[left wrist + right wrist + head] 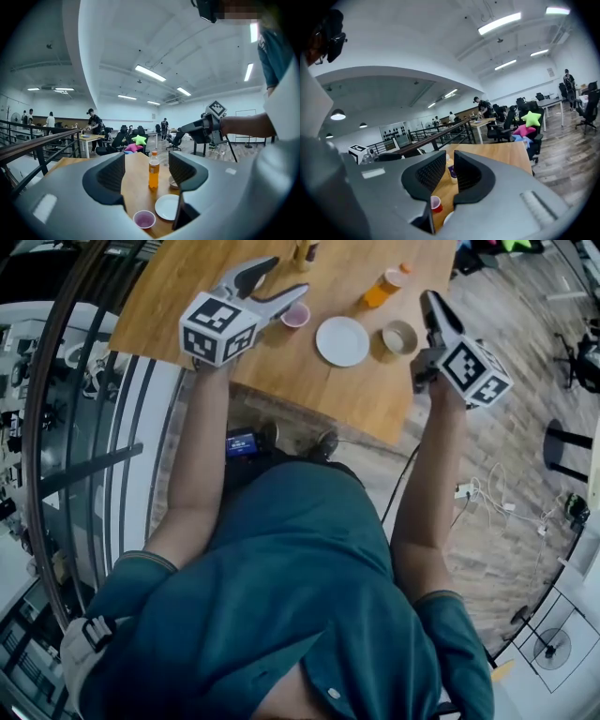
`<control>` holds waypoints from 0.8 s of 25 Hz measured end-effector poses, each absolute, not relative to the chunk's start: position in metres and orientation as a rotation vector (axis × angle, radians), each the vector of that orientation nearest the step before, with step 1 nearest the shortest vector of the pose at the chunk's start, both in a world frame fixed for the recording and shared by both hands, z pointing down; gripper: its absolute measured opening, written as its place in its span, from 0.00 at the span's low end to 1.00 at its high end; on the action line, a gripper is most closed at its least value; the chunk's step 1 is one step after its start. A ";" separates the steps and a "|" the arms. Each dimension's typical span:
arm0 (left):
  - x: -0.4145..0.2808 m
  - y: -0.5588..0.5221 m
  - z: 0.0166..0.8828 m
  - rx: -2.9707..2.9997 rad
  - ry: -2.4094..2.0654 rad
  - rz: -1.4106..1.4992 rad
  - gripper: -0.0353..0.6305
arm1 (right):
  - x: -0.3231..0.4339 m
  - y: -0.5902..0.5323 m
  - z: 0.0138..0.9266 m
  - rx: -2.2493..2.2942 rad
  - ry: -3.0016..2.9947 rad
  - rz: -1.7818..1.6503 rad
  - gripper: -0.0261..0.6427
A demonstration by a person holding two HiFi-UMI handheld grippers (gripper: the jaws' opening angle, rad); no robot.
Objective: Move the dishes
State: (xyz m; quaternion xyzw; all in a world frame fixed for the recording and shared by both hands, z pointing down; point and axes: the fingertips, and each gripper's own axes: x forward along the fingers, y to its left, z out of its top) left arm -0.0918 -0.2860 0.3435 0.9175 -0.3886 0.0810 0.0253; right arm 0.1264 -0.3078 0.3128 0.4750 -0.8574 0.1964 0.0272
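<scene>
Head view: above the tabletop's (169, 287) near edge, the left tool (286, 276) has its jaws apart and empty, and the right tool (431, 302) is narrowly parted and empty. Beyond them, a pink cup (296, 315), white plate (342, 340) and bowl (399, 337) sit in a row, with an orange bottle (384, 287) farther back.

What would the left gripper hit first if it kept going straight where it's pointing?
Probably the orange bottle: it stands framed between the left gripper's open jaws. The gripper is held above the table and depth is unclear, so it might pass over the bottle.
</scene>
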 end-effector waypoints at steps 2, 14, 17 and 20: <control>-0.088 -0.285 0.332 2.858 -1.180 0.241 0.49 | 0.113 -0.298 0.291 1.443 -2.705 0.555 0.09; -0.083 -0.265 0.272 2.923 -1.001 -0.005 0.47 | 0.049 -0.240 0.198 1.330 -2.949 0.285 0.10; -0.076 -0.267 0.261 2.949 -0.979 -0.010 0.47 | 0.047 -0.238 0.189 1.332 -2.940 0.248 0.09; -0.072 -0.262 0.257 2.980 -0.963 0.000 0.47 | 0.045 -0.235 0.197 1.356 -2.874 0.222 0.09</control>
